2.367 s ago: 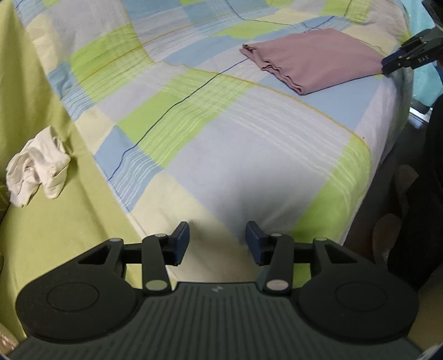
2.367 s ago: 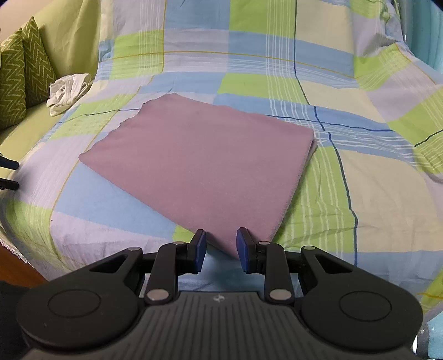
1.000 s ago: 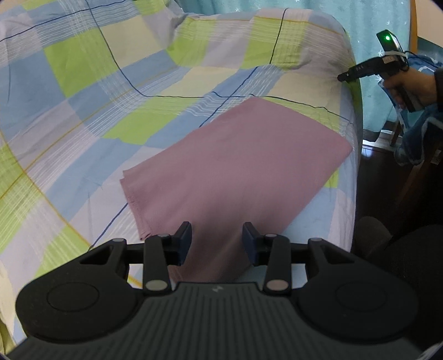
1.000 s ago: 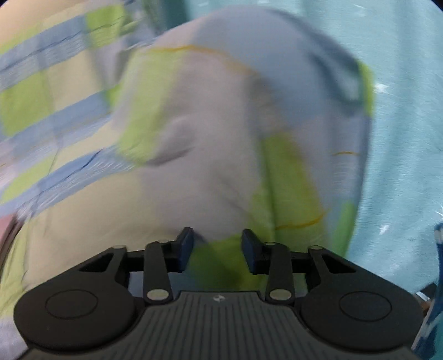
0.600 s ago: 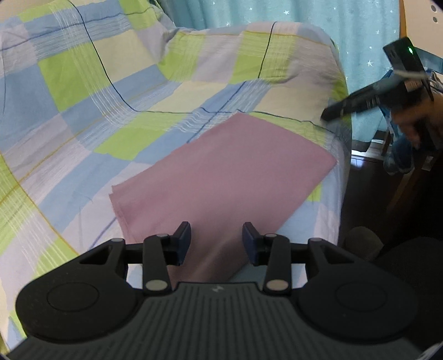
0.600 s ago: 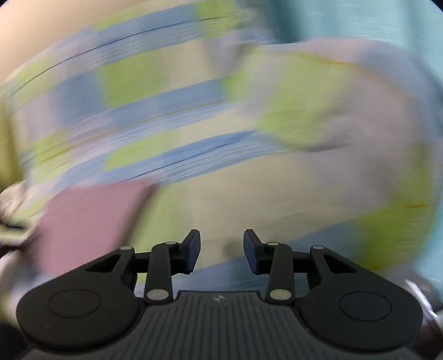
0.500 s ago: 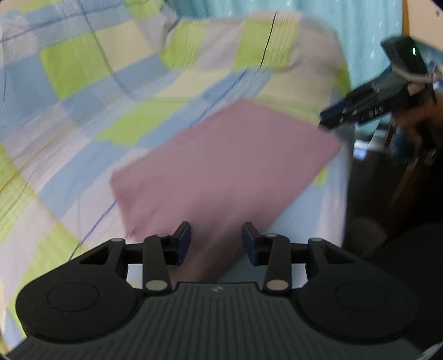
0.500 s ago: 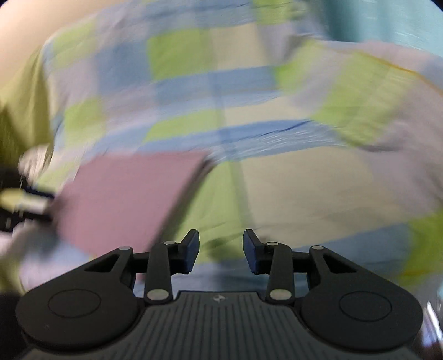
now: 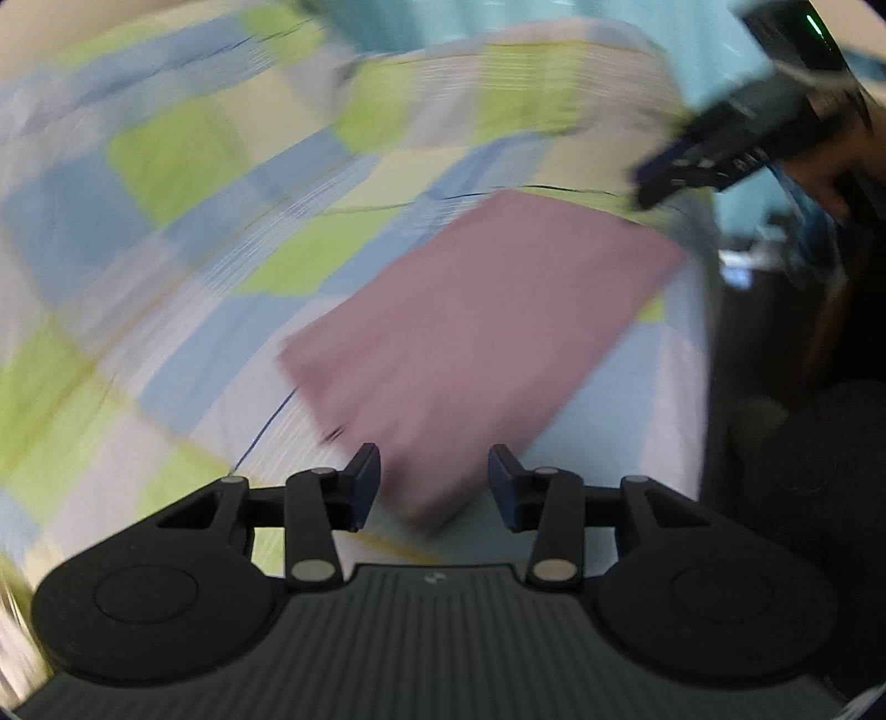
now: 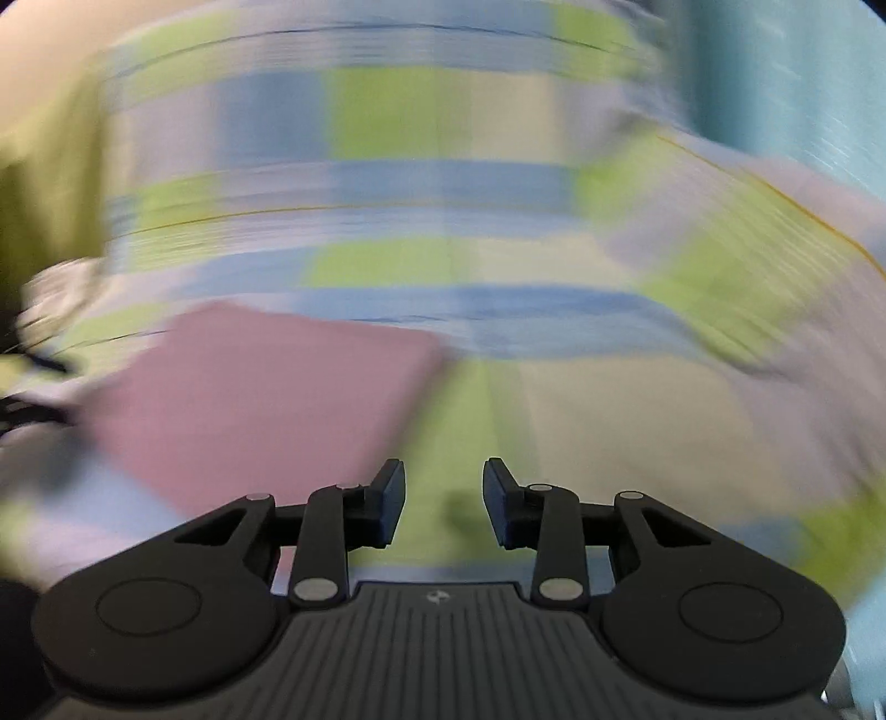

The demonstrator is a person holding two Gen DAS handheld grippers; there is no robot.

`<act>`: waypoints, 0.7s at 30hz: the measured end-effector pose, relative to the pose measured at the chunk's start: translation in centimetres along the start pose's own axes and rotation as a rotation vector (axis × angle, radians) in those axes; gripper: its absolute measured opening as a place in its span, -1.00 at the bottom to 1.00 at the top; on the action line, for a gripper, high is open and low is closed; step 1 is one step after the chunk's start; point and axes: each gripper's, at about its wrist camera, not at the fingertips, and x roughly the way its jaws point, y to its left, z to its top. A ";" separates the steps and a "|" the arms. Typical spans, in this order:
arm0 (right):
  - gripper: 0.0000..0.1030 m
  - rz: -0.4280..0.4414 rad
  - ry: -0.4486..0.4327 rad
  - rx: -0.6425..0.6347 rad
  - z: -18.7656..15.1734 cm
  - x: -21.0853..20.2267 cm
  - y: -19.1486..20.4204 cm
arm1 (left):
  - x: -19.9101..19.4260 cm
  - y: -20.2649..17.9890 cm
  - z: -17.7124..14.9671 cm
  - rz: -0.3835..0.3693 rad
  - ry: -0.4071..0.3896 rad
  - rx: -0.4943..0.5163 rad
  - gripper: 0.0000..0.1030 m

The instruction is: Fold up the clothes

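A folded pink cloth [image 9: 482, 343] lies flat on the checked bedsheet [image 9: 183, 166], close to the bed's right edge. My left gripper [image 9: 434, 476] is open just above the cloth's near corner, with nothing between its fingers. In the same view my right gripper [image 9: 692, 166], held in a hand, hovers near the cloth's far right corner. The right wrist view is blurred. There the pink cloth [image 10: 266, 399] lies to the left, and my right gripper [image 10: 443, 487] stands open over a green patch of sheet, holding nothing.
A teal curtain [image 9: 637, 50] hangs behind the bed's end. Right of the bed edge [image 9: 700, 354] is dark floor and a person's dark clothing [image 9: 803, 471]. A blurred pale bundle [image 10: 61, 293] lies at the far left, next to green bedding [image 10: 39, 183].
The right gripper swung from the bed's end and curtain round to the pink cloth, and its jaws stand a little wider. The left gripper shifted slightly; its view is now blurred.
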 end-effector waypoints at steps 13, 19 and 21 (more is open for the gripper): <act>-0.15 0.055 0.117 -0.239 -0.5 2.6 5.3 | 1.4 -2.7 0.8 0.031 0.094 0.275 -0.21; -0.11 0.081 0.132 -0.367 0.2 4.0 9.0 | 3.4 -3.9 2.1 -0.002 0.115 0.367 -0.21; -0.07 0.091 0.166 -0.404 0.3 5.4 10.0 | 3.8 -4.1 2.4 -0.006 0.116 0.386 -0.16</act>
